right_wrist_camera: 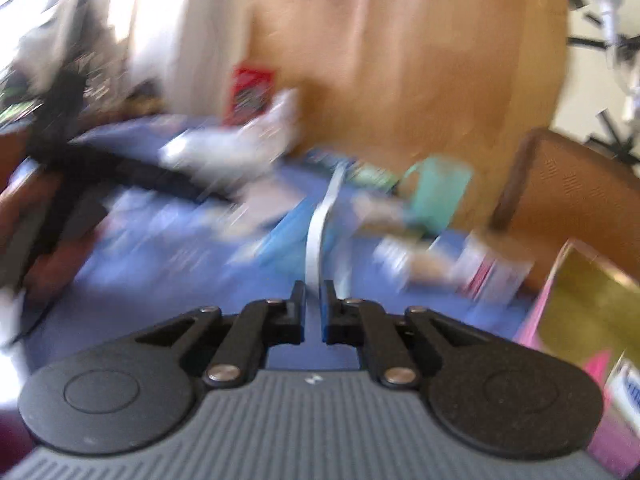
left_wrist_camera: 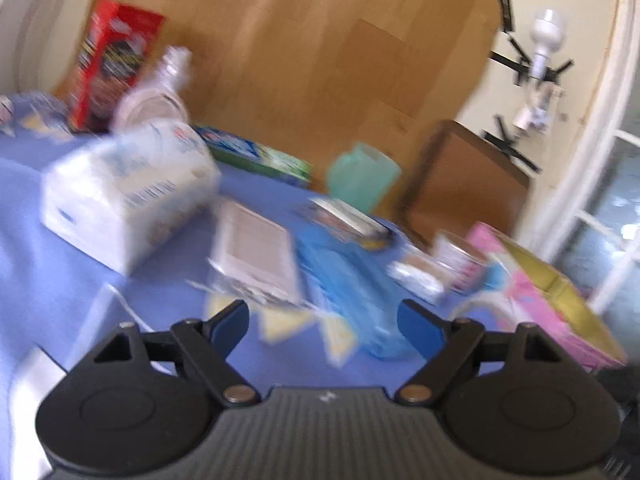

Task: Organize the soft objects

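fingers, left view: my left gripper [left_wrist_camera: 324,320] is spread wide with nothing between the blue pads.
ahead of left fingers: blue soft pack [left_wrist_camera: 348,280] and flat clear packet [left_wrist_camera: 256,256] lie on the blue cloth [left_wrist_camera: 48,264], just past the tips.
beyond, left of fingers: white wrapped pack [left_wrist_camera: 128,196].
right of fingers: pink box [left_wrist_camera: 552,296].
fingers, right view: my right gripper [right_wrist_camera: 313,304] is clenched on a thin white strip [right_wrist_camera: 320,236] rising from the pads.
past the strip: blurred; the blue pack [right_wrist_camera: 288,236] shows.

Bare blue cloth [left_wrist_camera: 24,208] nr left is free; white pack [left_wrist_camera: 128,196], blue packet [left_wrist_camera: 348,280], pink box [left_wrist_camera: 552,300] crowd the rest.
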### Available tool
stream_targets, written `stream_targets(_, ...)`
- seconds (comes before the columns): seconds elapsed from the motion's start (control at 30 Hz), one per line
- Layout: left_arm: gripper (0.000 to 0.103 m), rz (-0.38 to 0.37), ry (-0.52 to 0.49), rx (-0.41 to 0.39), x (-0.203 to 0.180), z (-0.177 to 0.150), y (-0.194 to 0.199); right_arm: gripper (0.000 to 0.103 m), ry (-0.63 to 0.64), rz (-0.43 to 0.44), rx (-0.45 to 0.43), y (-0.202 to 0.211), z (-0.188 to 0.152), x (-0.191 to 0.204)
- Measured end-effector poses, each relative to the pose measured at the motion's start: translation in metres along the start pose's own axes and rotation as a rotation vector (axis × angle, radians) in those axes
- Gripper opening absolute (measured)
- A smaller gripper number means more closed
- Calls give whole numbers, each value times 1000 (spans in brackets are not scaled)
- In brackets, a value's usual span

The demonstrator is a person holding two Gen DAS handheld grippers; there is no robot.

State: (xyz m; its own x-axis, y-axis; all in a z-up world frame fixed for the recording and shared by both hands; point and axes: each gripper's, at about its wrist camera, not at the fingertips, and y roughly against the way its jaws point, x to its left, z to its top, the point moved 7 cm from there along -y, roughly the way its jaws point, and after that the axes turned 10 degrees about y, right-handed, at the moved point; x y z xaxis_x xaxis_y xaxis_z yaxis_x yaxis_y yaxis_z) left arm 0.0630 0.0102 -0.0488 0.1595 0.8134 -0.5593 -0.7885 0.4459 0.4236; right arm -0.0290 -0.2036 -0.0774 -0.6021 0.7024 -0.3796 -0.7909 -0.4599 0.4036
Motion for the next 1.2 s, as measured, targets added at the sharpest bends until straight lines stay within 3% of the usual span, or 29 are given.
stream_targets(0.03,84,-31,7,23,-6,-5,0,16,2,26,18,6,-10,9)
stream_targets(0.1,84,-87,9,72,-19,-14,1,53,-4,80,49,11,-23,22)
stream_targets(0.17,84,-123,-7,106,-31,-21,3,63,-35,98,38,17,-30,28)
stream_targets(0.3,84,-123,-36,127,-41,-29,13,70,-112,123,20,17,-27,24)
stream_targets(0.57,83,-56,69,127,-5,-23,32,73,-139,184,-5,-2,-13,37)
stream_targets(0.67,71,-7,68,162,4,-27,37,73,-145,209,-13,-10,-6,42)
stream_targets(0.73,55,0,36,206,2,-36,41,73,-127,235,-9,-13,-5,47)
stream_targets(0.77,52,13,9,224,0,-40,42,74,-109,243,-7,-13,-6,50)
stream_targets(0.87,45,60,-70,242,-5,-54,40,91,-52,274,19,-19,-7,63)
stream_targets(0.93,43,39,-67,233,-8,-59,37,93,-20,258,39,-28,-8,70)
stream_targets(1.0,43,32,-37,227,-10,-59,34,85,-36,241,29,-34,-4,74)
stream_targets(1.07,43,44,-33,224,-13,-56,31,83,-39,204,35,-36,1,70)
stream_targets(1.2,43,-42,-29,227,-38,-42,22,82,-48,128,-35,-17,5,54)
